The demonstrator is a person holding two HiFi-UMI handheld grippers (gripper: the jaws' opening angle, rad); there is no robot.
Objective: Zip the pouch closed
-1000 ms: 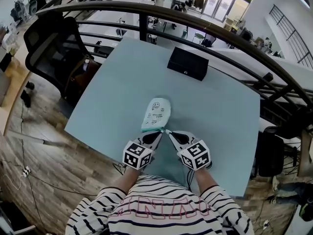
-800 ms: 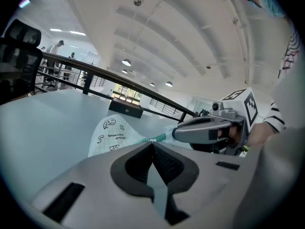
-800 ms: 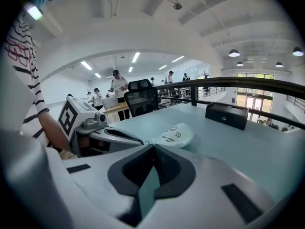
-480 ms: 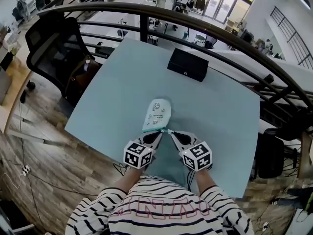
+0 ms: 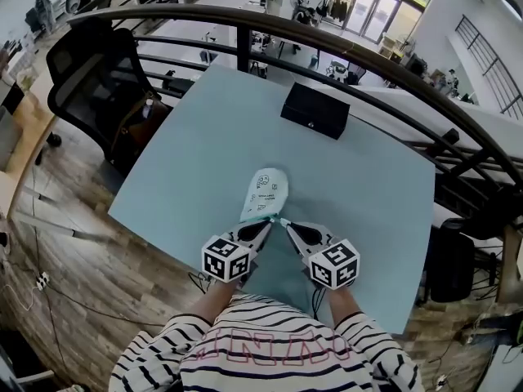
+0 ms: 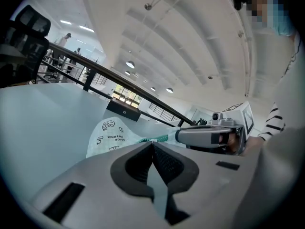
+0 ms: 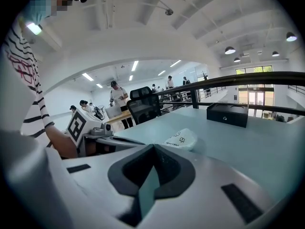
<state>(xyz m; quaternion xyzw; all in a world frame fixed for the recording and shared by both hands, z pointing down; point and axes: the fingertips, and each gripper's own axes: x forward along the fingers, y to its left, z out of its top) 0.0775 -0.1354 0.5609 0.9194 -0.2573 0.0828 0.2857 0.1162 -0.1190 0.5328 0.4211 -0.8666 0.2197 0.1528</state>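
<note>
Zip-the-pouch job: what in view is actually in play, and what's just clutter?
In play: pouch; left hand-held gripper and right hand-held gripper, jaws together at its near end; table under it.
Lying about: black box near the table's far edge; office chair; railing.

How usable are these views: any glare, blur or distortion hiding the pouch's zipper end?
Head view: even light, no glare; fisheye bends the railing, pouch sharp but small. Left gripper view: dark vignetted corners, the left gripper fills the lower half, yet the green zipper edge shows clearly. Right gripper view: strong curving at the rim, the right gripper blocks the pouch's near end.
</note>
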